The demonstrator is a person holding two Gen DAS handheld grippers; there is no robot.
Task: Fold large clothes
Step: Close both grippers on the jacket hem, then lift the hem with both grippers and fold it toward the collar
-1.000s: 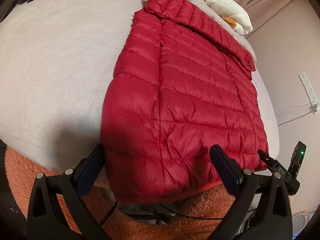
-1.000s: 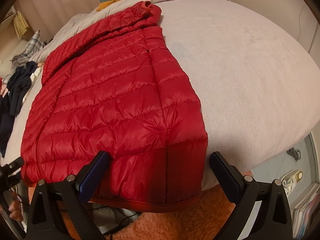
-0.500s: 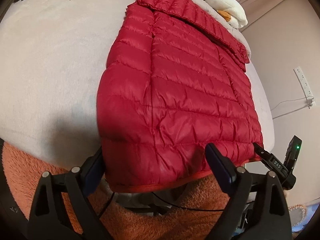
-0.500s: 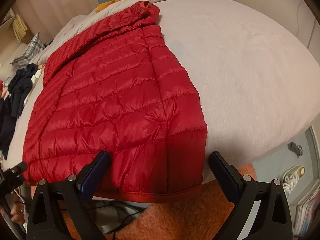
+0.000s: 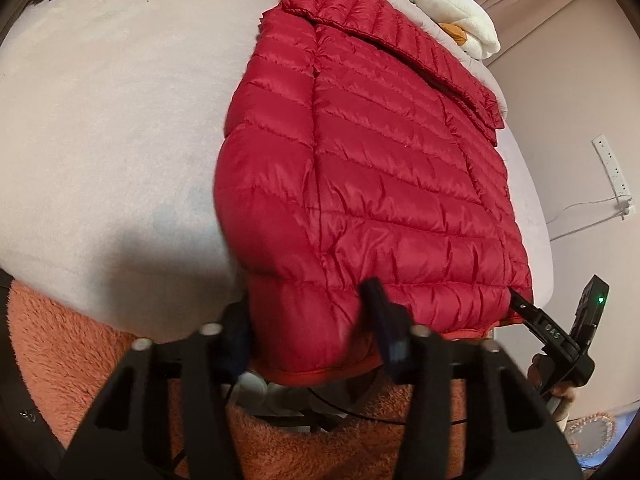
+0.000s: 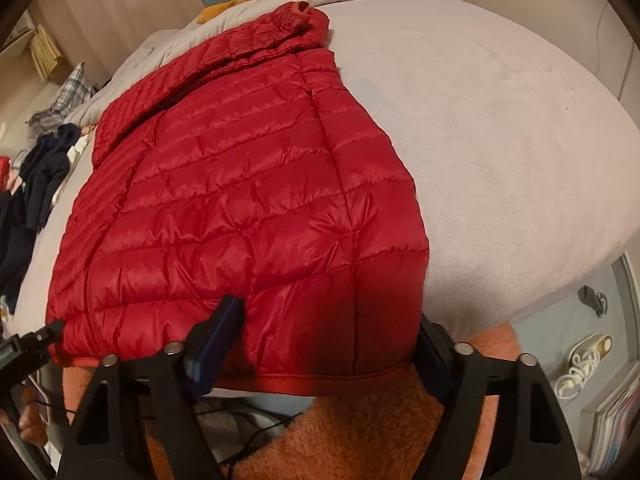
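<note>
Red quilted puffer jacket [image 5: 384, 184] lies flat on a bed [image 5: 120, 120] with a pale grey-pink cover, collar at the far end, hem at the near edge and slightly overhanging it. Sleeves are not spread out; the outline is a compact rectangle.

Left hand-held gripper [image 5: 312, 340] sits at the jacket's near left hem corner. Its jaws have just been closing and are now about half open, with the corner of the hem between them. The right pad presses into the puffy fabric, the left finger [image 5: 238, 336] sits at the jacket's side edge; a firm pinch can't be confirmed, and the frame is blurred there.

Right hand-held gripper [image 6: 320, 344] is at the near right hem corner. Its jaws have also just been closing and stand fairly wide, spanning the corner. The left finger [image 6: 216, 344] lies on top of the fabric, the right one sits at the jacket's side edge, partly hidden behind it. Can't tell whether it is actually clamping.

An orange fluffy blanket [image 5: 80, 360] hangs below the bed edge. A white plush toy [image 5: 452, 20] with orange parts lies beyond the collar. Dark clothes [image 6: 40, 168] are piled at the bed's far left in the right wrist view. A power strip [image 5: 614, 176] is on the wall.
</note>
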